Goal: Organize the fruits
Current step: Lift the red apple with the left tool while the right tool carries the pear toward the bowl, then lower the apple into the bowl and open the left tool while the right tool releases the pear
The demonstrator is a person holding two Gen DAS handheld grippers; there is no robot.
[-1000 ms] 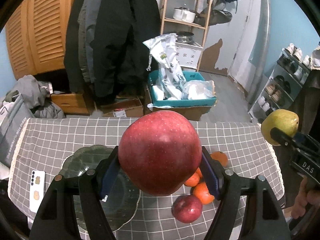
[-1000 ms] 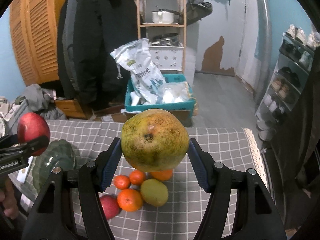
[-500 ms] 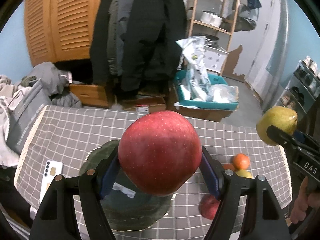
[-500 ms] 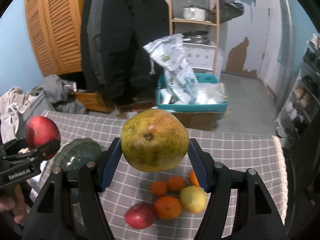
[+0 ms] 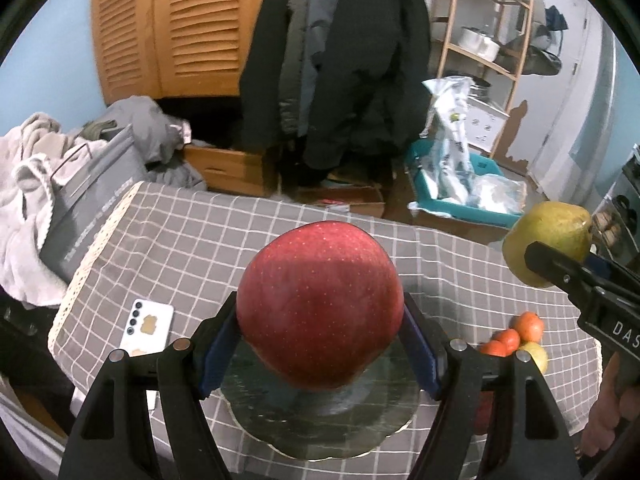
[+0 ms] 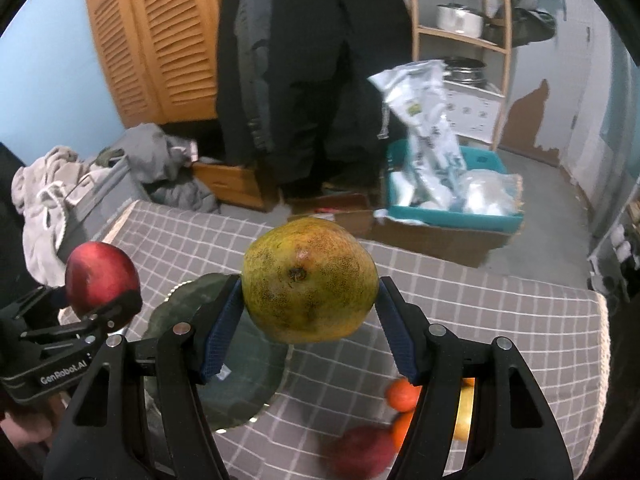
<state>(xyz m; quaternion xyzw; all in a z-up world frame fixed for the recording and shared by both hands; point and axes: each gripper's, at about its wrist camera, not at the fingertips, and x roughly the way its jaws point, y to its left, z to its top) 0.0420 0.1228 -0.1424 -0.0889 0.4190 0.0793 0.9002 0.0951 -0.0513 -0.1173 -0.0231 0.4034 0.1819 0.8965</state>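
Red apple (image 5: 320, 308) clamped between the blue pads of the left gripper (image 5: 320, 344), held in the air directly above a dark green glass plate (image 5: 320, 436) on the grey checked tablecloth (image 5: 192, 240). Yellow-green pear (image 6: 310, 280) gripped the same way in the right gripper (image 6: 310, 320), jaws pressed on both flanks, raised just right of the plate's edge. Left on the cloth to the right of the plate: small oranges (image 5: 528, 326), a yellowish fruit (image 5: 536, 354) touching them, and a second red apple (image 6: 360, 454), blurred. White phone (image 5: 148, 326) lying left of the plate.
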